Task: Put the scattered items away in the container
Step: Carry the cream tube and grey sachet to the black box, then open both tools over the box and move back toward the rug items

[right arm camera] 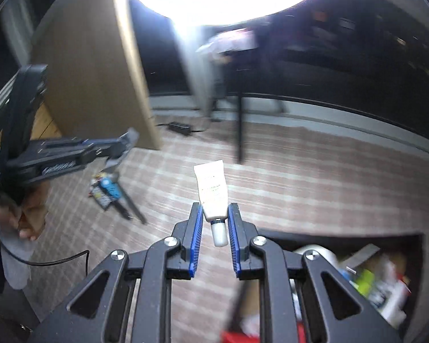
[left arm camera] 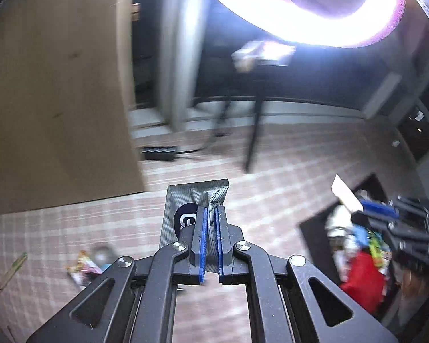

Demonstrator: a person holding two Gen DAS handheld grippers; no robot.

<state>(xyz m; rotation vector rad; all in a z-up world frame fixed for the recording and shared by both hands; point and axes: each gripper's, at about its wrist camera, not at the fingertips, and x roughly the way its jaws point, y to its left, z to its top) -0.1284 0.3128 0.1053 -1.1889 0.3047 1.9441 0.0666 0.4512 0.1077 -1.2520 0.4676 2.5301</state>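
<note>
My left gripper (left arm camera: 211, 211) is shut on a grey striped sachet (left arm camera: 191, 200) and holds it up above the plaid cloth. My right gripper (right arm camera: 214, 208) is shut on a small white tube (right arm camera: 211, 191), cap towards me, above the near edge of the dark container (right arm camera: 409, 240). The container holds several mixed items and shows at the right in the left wrist view (left arm camera: 314, 237). The left gripper with its sachet also shows at the left in the right wrist view (right arm camera: 123, 143). Loose packets (right arm camera: 105, 191) lie on the cloth; they also show in the left wrist view (left arm camera: 85, 265).
A plaid cloth (right arm camera: 300, 183) covers the surface. A wooden panel (left arm camera: 57, 100) stands at the left. A ring light (left arm camera: 300, 14) glares overhead. A black power strip (right arm camera: 180, 127) and stand legs (right arm camera: 239, 125) are at the back. A green stick (left arm camera: 13, 270) lies far left.
</note>
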